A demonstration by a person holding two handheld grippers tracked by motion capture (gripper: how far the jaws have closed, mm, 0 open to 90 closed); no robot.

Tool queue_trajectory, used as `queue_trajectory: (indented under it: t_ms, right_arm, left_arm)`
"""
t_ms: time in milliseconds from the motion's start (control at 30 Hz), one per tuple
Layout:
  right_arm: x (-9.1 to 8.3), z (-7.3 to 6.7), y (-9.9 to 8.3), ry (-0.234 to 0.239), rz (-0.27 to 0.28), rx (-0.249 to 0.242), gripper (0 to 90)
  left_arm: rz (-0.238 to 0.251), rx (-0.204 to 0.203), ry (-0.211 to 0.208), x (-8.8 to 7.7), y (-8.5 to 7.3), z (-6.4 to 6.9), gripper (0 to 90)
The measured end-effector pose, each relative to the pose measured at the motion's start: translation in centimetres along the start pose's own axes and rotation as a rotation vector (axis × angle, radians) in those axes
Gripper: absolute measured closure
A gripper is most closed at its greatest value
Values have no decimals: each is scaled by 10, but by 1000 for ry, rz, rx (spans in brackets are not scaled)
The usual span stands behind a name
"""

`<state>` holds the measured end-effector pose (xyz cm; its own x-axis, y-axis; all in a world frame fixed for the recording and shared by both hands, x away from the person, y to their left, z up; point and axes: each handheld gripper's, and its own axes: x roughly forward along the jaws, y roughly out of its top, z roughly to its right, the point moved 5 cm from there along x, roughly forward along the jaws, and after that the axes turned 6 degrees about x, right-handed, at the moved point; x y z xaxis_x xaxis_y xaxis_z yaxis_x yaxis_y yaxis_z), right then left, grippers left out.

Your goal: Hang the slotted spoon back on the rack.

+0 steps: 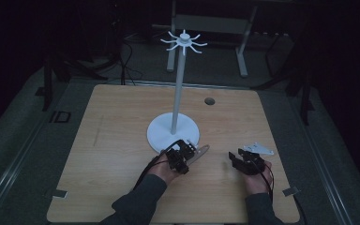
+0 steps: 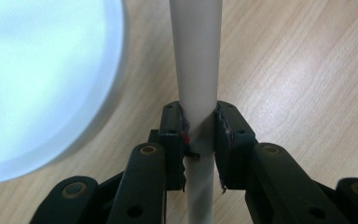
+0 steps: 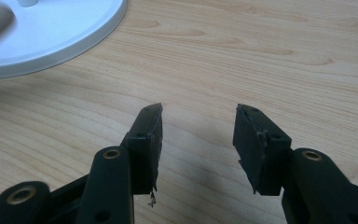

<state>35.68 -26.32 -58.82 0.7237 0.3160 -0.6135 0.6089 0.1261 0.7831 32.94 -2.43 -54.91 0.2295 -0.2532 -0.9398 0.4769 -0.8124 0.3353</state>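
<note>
Jaws of my left gripper (image 2: 199, 140) pinch a pale rod (image 2: 196, 70) beside the white stand base (image 2: 42, 84); my right gripper (image 3: 198, 140), jaws spread, hovers over bare wooden table (image 3: 261, 56).

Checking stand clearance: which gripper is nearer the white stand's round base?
Left. The left gripper sits at the base rim, clamping a pale stick; the right gripper is farther right.
</note>
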Motion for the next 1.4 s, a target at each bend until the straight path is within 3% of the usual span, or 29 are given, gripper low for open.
queue_trajectory:
  t_ms: [300,500,700,733,1067,1400]
  right_arm:
    - [0,1,0,-2,1,1,516]
    - [1,-1,-1,1,-1,2,516]
    - [0,0,-1,-5,-2,5,520]
    - [0,0,-1,-6,-2,1,521]
    - [1,-1,-1,-10,-3,-4,521]
    - [0,-1,-1,-13,-3,-3,525]
  left_arm:
    - [107,-66,42,-19,1,-10,747]
    - [209,-120,75,-40,1,-21,748]
    - [270,-156,104,-52,-2,-27,749]
    - [299,-171,119,-58,-2,-30,748]
    - [364,-190,150,-72,1,-35,748]
    - [478,-201,222,-92,6,-38,748]
